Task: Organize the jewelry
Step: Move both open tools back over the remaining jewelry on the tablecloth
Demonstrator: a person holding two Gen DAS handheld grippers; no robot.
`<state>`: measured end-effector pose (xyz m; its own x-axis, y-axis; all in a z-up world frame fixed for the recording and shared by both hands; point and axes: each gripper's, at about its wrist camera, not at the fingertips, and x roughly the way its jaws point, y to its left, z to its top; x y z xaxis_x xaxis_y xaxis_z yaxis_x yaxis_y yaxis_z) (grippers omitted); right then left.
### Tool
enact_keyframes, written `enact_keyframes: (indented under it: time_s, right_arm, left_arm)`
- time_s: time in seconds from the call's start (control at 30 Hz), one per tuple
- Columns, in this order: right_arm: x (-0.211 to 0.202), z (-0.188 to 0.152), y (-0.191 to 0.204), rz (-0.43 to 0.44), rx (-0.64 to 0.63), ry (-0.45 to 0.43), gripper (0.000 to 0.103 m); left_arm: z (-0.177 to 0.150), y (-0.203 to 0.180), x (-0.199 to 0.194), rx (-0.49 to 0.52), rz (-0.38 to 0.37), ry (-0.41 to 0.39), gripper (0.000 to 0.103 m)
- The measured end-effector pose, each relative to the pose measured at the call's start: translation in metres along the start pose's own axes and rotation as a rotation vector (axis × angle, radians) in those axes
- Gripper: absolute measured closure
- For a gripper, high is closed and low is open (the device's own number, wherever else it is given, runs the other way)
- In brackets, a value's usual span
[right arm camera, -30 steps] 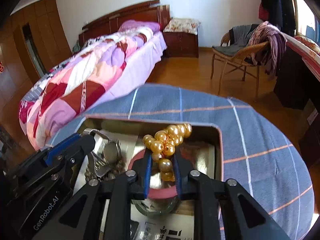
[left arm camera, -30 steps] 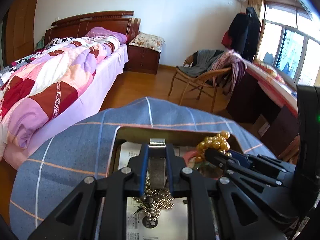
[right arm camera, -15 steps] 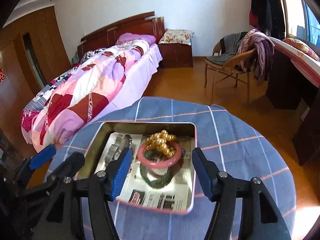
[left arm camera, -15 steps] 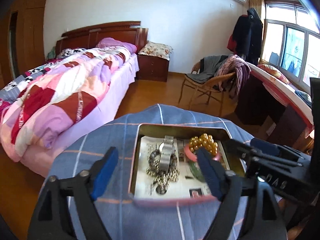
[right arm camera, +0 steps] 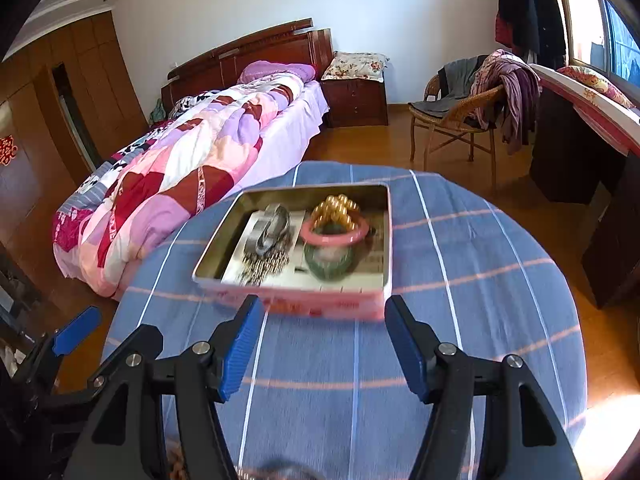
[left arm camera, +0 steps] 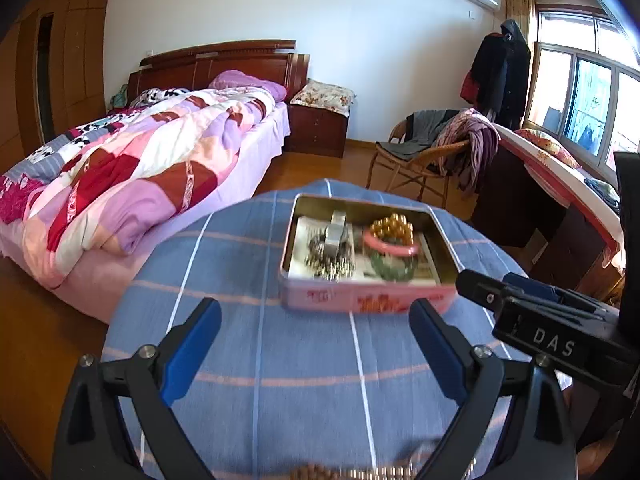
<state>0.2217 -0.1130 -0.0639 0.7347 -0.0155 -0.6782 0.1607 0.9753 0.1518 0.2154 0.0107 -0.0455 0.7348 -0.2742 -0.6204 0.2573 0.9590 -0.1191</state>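
Pink tin (left arm camera: 366, 298) on the blue checked worktop (left arm camera: 240, 280), holding a silver watch (left arm camera: 335, 233) over a beaded chain (left arm camera: 330, 266) on its left side, gold beads (left arm camera: 394, 226), pink bangle (left arm camera: 390, 245) and green bangle (left arm camera: 394, 268) on its right. Left gripper (left arm camera: 316, 330) opening wider, nothing between its fingers (left arm camera: 192, 344). Right gripper (right arm camera: 322, 338) spread apart and empty, just short of the tin's near wall

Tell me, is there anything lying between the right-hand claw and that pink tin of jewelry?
Nothing: in the right wrist view only bare blue checked tablecloth lies between the right gripper and the pink tin.
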Motion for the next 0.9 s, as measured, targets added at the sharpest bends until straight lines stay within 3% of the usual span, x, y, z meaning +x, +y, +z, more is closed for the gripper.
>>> enact_keyframes:
  time_s: [0.4, 0.9]
  right_arm:
    - [-0.036, -0.046, 0.015, -0.001, -0.047, -0.001, 0.039]
    - [-0.056, -0.075, 0.023, -0.012, -0.089, -0.006, 0.039]
  left_arm:
    - [-0.045, 0.001, -0.041, 0.026, 0.022, -0.005, 0.006]
    - [-0.075, 0.009, -0.067, 0.023, 0.044, -0.021, 0.005]
